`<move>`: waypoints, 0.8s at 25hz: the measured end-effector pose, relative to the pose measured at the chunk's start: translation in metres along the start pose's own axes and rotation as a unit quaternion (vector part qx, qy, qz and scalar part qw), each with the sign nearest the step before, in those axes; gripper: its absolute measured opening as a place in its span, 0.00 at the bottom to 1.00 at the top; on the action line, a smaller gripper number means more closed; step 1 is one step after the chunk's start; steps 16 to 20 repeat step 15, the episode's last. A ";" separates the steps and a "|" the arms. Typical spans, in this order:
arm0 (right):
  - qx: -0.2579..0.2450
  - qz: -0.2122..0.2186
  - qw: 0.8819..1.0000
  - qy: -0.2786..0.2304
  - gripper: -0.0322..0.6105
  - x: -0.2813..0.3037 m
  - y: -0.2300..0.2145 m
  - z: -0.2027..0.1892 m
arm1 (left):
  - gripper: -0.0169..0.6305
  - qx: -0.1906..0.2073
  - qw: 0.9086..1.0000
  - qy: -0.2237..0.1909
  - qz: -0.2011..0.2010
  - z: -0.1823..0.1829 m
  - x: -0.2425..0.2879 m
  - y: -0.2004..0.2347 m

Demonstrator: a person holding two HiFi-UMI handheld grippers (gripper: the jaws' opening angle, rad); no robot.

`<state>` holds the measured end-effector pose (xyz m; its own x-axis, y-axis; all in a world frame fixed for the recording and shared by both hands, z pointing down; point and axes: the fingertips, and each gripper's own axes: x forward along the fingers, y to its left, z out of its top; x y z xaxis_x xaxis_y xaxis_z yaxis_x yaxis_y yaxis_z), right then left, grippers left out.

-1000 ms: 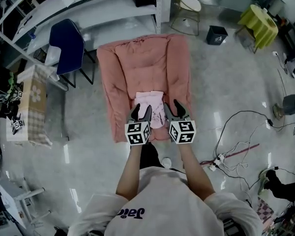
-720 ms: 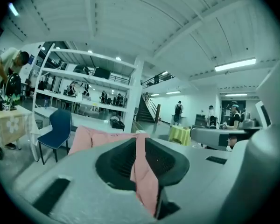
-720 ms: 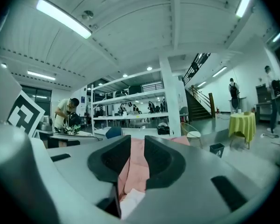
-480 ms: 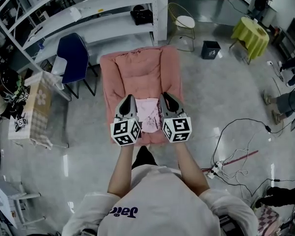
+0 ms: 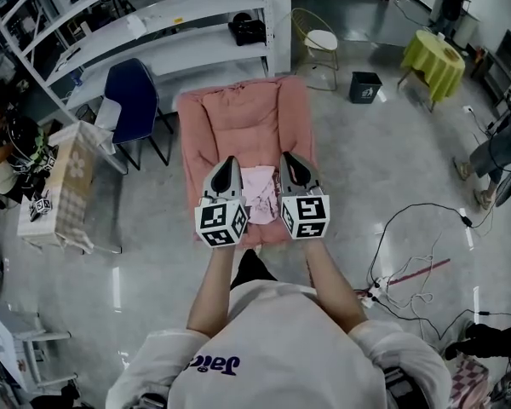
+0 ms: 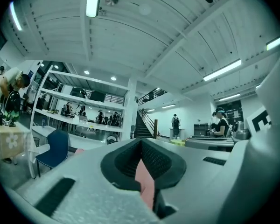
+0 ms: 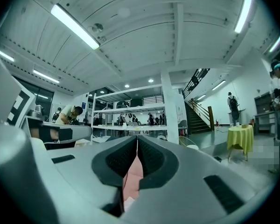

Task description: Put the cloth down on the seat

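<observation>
A pale pink cloth (image 5: 258,196) hangs between my two grippers above the front of a salmon-pink cushioned seat (image 5: 238,113). My left gripper (image 5: 228,164) and right gripper (image 5: 291,160) are held side by side, pointing away from me over the seat, both shut. In the left gripper view the jaws (image 6: 141,146) pinch a strip of the pink cloth (image 6: 145,185). The right gripper view shows the same: jaws (image 7: 136,143) closed with cloth (image 7: 132,178) caught between the pads. Both pairs of jaws have just closed on the cloth.
A blue chair (image 5: 132,96) and white shelving (image 5: 153,24) stand left of and behind the seat. A small table under a checked cover (image 5: 64,186) is far left. A round stool (image 5: 321,41), a black bin (image 5: 364,85) and floor cables (image 5: 409,262) lie to the right.
Both grippers were open low over the cloth lying on the seat. Now they are shut on it and have risen, lifting the cloth off the cushion.
</observation>
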<state>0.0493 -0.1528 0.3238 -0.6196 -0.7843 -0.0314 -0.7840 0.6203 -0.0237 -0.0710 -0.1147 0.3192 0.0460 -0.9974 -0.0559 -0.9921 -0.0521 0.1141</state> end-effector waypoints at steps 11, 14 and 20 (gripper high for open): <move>0.008 -0.005 1.000 0.000 0.09 0.000 -0.012 -0.002 | 0.05 0.008 0.999 -0.026 -0.021 0.006 0.006 -0.014; 0.011 -0.006 1.000 0.006 0.08 0.013 -0.015 -0.008 | 0.05 0.005 1.000 -0.022 -0.022 0.003 0.017 -0.006; 0.012 -0.006 1.000 0.008 0.08 0.018 -0.015 -0.009 | 0.05 0.004 1.000 -0.020 -0.022 0.002 0.020 -0.003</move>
